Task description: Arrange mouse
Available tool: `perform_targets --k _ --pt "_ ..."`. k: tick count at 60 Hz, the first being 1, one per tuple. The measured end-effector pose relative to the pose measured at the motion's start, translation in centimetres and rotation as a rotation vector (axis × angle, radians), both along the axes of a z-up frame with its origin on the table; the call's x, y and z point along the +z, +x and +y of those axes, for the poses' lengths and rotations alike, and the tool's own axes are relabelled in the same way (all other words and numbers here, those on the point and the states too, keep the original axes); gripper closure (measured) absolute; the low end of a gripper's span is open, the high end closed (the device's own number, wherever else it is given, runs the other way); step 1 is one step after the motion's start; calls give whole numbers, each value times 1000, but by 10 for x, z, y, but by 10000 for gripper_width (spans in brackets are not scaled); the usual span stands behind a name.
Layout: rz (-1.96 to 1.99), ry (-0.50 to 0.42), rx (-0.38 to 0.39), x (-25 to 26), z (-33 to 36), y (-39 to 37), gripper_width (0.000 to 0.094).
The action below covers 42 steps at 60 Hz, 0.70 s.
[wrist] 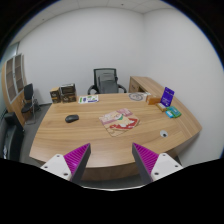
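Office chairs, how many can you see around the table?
2: one office chair behind the table's far side, another off its left end by the shelves. The table could be hiding others.

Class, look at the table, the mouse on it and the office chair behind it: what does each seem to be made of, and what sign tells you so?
Table: apparently wood or laminate, from its light grained-looking top. Mouse: probably dark plastic; too small to confirm. Office chair: dark fabric or mesh back, uncertain. The gripper hangs open, far from them all.
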<state>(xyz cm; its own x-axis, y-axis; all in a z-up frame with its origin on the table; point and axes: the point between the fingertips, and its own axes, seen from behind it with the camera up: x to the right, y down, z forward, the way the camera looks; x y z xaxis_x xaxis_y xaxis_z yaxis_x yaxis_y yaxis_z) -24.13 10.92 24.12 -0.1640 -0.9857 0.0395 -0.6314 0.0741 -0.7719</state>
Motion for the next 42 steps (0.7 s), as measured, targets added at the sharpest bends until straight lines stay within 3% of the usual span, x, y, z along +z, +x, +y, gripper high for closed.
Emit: perform_targets --k 19,42 --pt "16 -8 10 -20 19 11 68" --pt "4 16 112 -52 106 66 70"
